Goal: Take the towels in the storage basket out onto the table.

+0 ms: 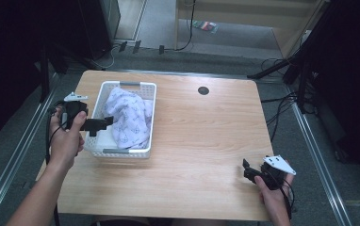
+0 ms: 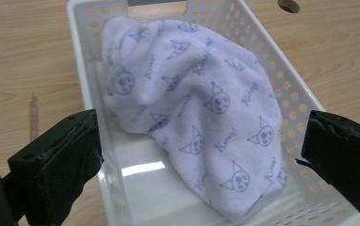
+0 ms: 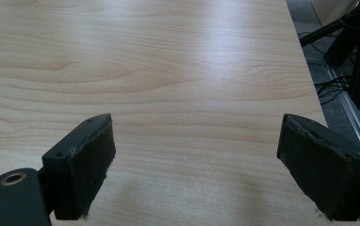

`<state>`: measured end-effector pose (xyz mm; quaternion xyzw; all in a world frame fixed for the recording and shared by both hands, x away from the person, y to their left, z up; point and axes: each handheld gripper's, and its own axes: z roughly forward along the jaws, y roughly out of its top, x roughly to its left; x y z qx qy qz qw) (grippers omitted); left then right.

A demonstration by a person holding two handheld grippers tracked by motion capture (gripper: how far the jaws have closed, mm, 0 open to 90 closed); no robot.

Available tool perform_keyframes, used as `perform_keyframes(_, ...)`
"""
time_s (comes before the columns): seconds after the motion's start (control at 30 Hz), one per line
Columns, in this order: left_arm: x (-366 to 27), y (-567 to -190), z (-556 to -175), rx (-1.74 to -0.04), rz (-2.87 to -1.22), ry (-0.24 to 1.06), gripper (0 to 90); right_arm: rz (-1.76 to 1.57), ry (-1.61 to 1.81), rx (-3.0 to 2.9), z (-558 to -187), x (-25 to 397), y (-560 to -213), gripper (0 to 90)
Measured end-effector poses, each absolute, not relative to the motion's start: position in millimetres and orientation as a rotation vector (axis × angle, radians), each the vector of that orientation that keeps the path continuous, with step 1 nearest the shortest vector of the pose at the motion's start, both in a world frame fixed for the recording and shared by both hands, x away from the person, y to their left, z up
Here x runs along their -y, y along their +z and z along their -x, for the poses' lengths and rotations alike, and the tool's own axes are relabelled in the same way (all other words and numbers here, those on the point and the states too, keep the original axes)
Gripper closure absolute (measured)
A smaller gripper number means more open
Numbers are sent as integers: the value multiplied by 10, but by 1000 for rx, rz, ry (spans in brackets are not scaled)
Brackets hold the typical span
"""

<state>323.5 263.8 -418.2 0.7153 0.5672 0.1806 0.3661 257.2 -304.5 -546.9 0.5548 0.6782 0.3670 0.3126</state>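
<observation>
Lilac cotton cloth printed with small cat faces (image 2: 201,108) lies bunched in a white perforated plastic basket (image 2: 86,80), heaped against the basket's far end and right wall, with bare floor showing at the near left. The left hand-held gripper (image 2: 201,155) hangs just at the basket's near rim, jaws spread wide: one pad sits outside the left wall, the other over the right wall, and nothing is between them. In the high view this left hand-held gripper (image 1: 103,123) points into the basket from its left side, close to the cloth but apart from it.

The step in hand looks like the approach to a grasp, with the cloth not yet touched. The next move probably calls for bringing both jaws inside the walls, lowering onto a raised fold and closing there, since the left pad now risks catching the rim.

The right hand-held gripper (image 1: 251,170) rests well apart, near the front right corner of the light wooden worktop (image 1: 206,141), jaws likewise wide and holding nothing.
</observation>
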Motion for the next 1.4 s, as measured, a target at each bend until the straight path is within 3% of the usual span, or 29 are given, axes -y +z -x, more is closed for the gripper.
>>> perform_keyframes(1.4, -2170, -4554, -4016, -1571, -1964, 370, 0, -1458, 964, -1793, -2569, 3037, -5469, 126)
